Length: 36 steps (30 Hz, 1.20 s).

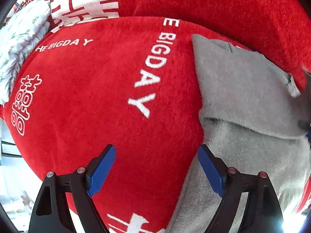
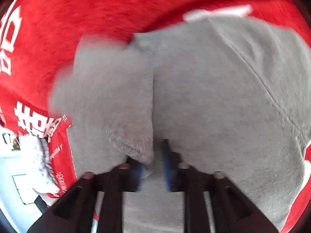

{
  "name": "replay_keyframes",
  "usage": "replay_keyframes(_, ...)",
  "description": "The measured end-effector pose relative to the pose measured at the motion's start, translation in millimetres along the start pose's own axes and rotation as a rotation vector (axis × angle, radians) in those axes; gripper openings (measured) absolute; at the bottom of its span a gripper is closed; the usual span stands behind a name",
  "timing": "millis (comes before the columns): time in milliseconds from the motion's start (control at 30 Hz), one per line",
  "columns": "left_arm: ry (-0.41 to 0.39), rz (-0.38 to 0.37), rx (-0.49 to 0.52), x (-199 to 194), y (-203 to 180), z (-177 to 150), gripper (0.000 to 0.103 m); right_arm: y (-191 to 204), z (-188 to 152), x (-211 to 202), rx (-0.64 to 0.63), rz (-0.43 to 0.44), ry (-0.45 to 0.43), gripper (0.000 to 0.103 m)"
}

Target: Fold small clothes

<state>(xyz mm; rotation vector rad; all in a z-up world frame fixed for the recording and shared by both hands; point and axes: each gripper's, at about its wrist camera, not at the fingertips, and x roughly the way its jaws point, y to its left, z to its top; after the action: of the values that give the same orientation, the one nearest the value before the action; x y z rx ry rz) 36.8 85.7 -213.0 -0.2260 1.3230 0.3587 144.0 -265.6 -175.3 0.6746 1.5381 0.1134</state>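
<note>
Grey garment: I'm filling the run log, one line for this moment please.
stage: folding | right gripper: shut on grey garment | left gripper: open, empty | surface: red blanket

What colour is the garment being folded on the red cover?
Plain grey, fuzzy, with no print; the left wrist view shows it sharpest.

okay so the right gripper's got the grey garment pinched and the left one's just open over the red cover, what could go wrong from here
1. The right gripper seems to pinch only a small bunched fold of the grey garment; it may slip out, and motion blur suggests fast movement.
2. The left gripper is open, so nothing pins the garment's other side; it could drag across the red cover and bunch.
</note>
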Motion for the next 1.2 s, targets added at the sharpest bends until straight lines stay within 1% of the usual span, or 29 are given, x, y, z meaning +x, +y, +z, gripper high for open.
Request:
replay_keyframes(67,-0.028,-0.013,-0.025,-8.7,3.4,8.6,0.087,-5.9,0.9,-9.7,0.021,0.031,-0.039,0.054)
replay_keyframes(133,-0.05,-0.035,-0.049,-12.6,7.4,24.5,0.087,-9.6,5.2,-18.2,0.037,0.019,-0.081,0.056)
replay_keyframes(200,-0.05,-0.055,-0.055,-11.5,3.6,41.4,0.087,-13.0,15.7,-15.2,0.07,0.014,-0.077,0.055)
replay_keyframes(233,-0.051,-0.058,-0.052,-10.1,-2.0,48.9,0.087,-14.1,20.0,-12.6,0.1,0.016,-0.062,0.041)
replay_keyframes(267,-0.054,-0.06,-0.045,-8.6,-8.2,55.9,0.087,-14.6,24.2,-10.3,0.114,0.035,-0.055,0.005)
replay_keyframes(300,-0.057,-0.058,-0.028,-5.8,-16.7,63.2,0.087,-15.5,28.1,-14.4,0.11,0.061,-0.056,0.007)
replay_keyframes(333,-0.058,-0.049,-0.012,-1.1,-23.1,68.4,0.087,-13.0,28.1,-20.4,0.084,0.062,-0.068,0.007)
replay_keyframes(400,-0.039,-0.043,0.007,12.9,-32.1,78.8,0.087,-11.6,27.5,-24.0,0.037,0.04,-0.067,0.008)
replay_keyframes(433,-0.018,-0.055,0.005,20.4,-33.4,82.5,0.087,-15.4,26.8,-22.4,0.032,0.027,-0.056,0.01)
replay_keyframes(500,0.072,-0.103,-0.023,42.8,-33.1,89.6,0.087,-32.3,30.8,-21.6,0.06,-0.037,-0.042,0.029)
replay_keyframes(533,0.104,-0.125,-0.053,51.2,-31.1,92.2,0.087,-41.8,31.0,-21.2,0.093,-0.036,-0.046,0.035)
replay_keyframes(567,0.09,-0.132,-0.063,49.8,-30.5,94.5,0.087,-49.6,31.6,-20.2,0.134,0.007,-0.054,0.035)
replay_keyframes(600,0.086,-0.148,-0.051,47.7,-32.0,97.1,0.074,-56.9,33.1,-22.4,0.161,0.03,-0.052,0.034)
replay_keyframes(633,0.076,-0.167,-0.026,43.7,-35.0,99.6,0.038,-56.6,36.0,-24.2,0.154,0.033,-0.047,0.014)
replay_keyframes(667,0.068,-0.179,-0.009,41.2,-37.2,101.4,0.022,-51.3,38.4,-25.7,0.124,0.042,-0.046,0.007)
replay_keyframes(700,0.06,-0.185,-0.001,38.9,-38.6,103.6,0.013,-41.7,40.4,-27.8,0.077,0.05,-0.047,0.007)
replay_keyframes(767,0.037,-0.149,0.004,38.3,-37.4,106.5,0.013,-21.8,44.4,-36.3,-0.024,0.086,-0.062,0.007)
replay_keyframes(800,0.036,-0.139,0.002,40.7,-34.8,107.9,0.013,-16.2,44.9,-39.1,-0.057,0.085,-0.072,0.007)
replay_keyframes(833,0.039,-0.134,-0.007,42.9,-32.2,108.8,0.013,-16.4,45.4,-39.9,-0.07,0.057,-0.079,0.007)
replay_keyframes(867,0.039,-0.123,-0.012,43.6,-29.8,109.5,0.013,-23.0,44.9,-38.3,-0.063,0.019,-0.076,0.008)
replay_keyframes(900,0.037,-0.087,-0.014,43.5,-26.7,110.3,0.013,-32.7,43.8,-35.7,-0.051,-0.032,-0.064,0.009)
replay_keyframes(933,0.041,-0.058,-0.018,43.7,-22.9,111.6,0.013,-49.0,43.5,-34.8,-0.031,-0.095,-0.04,0.013)
replay_keyframes(967,0.046,-0.05,-0.028,42.4,-18.4,112.0,0.013,-61.3,39.4,-35.8,-0.013,-0.134,-0.026,0.013)
replay_keyframes(1000,0.047,-0.052,-0.04,39.7,-14.1,111.7,0.013,-70.4,34.7,-43.0,-0.006,-0.12,-0.037,0.014)
replay_keyframes(1033,0.042,-0.056,-0.044,34.5,-9.8,110.6,0.013,-72.6,30.1,-51.9,-0.024,-0.167,-0.045,0.021)
replay_keyframes(1067,0.034,-0.051,-0.037,28.0,-7.7,108.4,0.013,-70.0,26.4,-58.9,-0.058,-0.252,-0.049,0.021)
replay_keyframes(1100,0.025,-0.046,-0.023,22.1,-8.5,105.5,0.013,-67.5,22.8,-65.9,-0.094,-0.305,-0.057,0.022)
replay_keyframes(1133,0.016,-0.043,-0.005,15.2,-11.6,101.7,0.013,-65.7,18.3,-74.9,-0.12,-0.297,-0.069,0.024)
replay_keyframes(1200,0.011,-0.052,0.031,5.6,-19.8,96.9,0.013,-58.9,14.6,-84.1,-0.156,-0.266,-0.082,0.024)
